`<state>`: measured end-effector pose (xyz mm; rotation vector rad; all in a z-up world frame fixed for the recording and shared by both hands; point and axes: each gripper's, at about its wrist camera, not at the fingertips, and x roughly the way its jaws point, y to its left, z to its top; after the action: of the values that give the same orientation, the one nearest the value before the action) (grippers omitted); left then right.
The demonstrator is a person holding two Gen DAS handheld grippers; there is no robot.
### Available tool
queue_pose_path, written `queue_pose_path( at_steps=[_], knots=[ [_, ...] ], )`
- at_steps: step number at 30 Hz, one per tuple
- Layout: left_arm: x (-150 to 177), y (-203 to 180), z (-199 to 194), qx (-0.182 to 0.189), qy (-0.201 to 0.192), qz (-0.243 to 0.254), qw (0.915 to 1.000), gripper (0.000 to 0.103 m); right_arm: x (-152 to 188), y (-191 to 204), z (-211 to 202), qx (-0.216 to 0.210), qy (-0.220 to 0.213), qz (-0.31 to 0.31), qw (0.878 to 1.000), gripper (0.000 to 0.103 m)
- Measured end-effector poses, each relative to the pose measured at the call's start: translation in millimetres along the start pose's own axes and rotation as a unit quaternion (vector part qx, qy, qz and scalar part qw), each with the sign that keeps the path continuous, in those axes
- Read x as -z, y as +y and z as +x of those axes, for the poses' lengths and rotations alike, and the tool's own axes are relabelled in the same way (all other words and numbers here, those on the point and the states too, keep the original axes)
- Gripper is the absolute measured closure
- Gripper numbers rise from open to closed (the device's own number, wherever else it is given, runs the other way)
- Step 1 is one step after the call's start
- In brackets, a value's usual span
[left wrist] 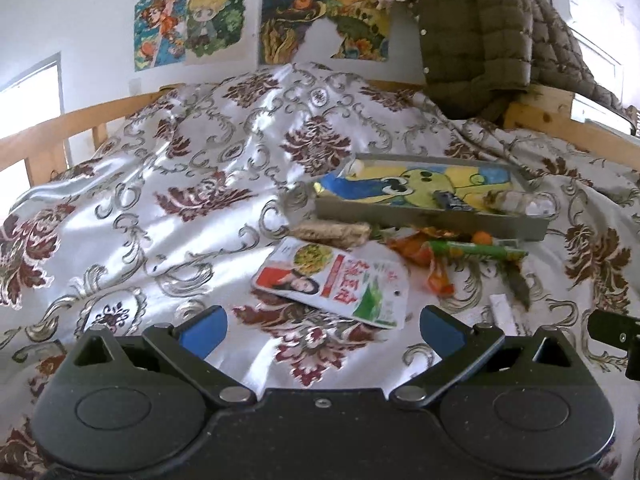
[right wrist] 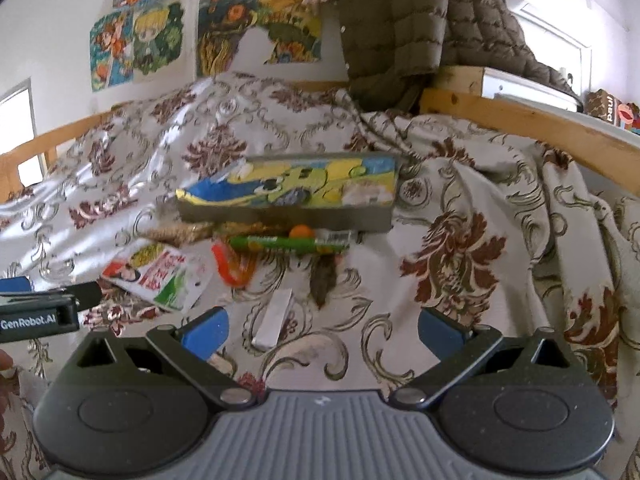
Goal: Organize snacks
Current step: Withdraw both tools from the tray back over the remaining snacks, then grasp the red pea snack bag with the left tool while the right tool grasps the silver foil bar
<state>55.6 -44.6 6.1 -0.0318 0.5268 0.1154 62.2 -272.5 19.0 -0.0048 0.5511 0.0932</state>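
A grey tray with a cartoon-painted bottom lies on the patterned bedspread; it also shows in the right wrist view. A dark wrapper and a clear packet lie inside it. In front of it lie a brown bar, a white-red pouch, an orange wrapper, a green stick pack and a small white packet. My left gripper is open just before the pouch. My right gripper is open, with the white packet between its fingers' line.
The bedspread covers the whole bed. A wooden rail runs around it. An olive puffer jacket hangs at the back right. Posters are on the wall. The left gripper shows at the right view's left edge.
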Motion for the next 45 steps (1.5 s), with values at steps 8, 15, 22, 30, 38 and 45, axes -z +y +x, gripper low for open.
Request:
queue_pose_path(
  at_steps=[8, 15, 22, 30, 38, 45],
  knots=[
    [-2.3, 7.8, 7.0, -0.007, 0.006, -0.001, 1.0, 0.001, 0.0, 11.5, 13.9, -0.015, 0.021, -0.019, 1.0, 0.0],
    [-10.3, 13.3, 23.3, -0.016, 0.019, -0.022, 0.9995, 0.001, -2.1, 20.6, 24.7, -0.021, 0.026, -0.027, 0.999, 0.0],
    [-15.6, 7.1, 40.6, -0.011, 0.031, -0.026, 0.9991, 0.001, -3.0, 28.1, 34.2, -0.035, 0.031, -0.035, 0.998, 0.0],
    [-12.3, 6.9, 68.5, -0.011, 0.064, -0.029, 0.9975, 0.001, -7.3, 33.3, 54.2, -0.071, 0.026, -0.076, 0.994, 0.0],
    [-14.9, 11.9, 104.1, 0.01, 0.091, -0.11, 0.9897, 0.001, -8.1, 26.7, 79.3, -0.108, 0.047, -0.045, 0.992, 0.0],
    [-16.4, 10.6, 132.3, 0.058, 0.092, -0.185, 0.9767, 0.001, -4.7, 17.8, 99.8, -0.132, 0.058, -0.016, 0.989, 0.001]
  ],
)
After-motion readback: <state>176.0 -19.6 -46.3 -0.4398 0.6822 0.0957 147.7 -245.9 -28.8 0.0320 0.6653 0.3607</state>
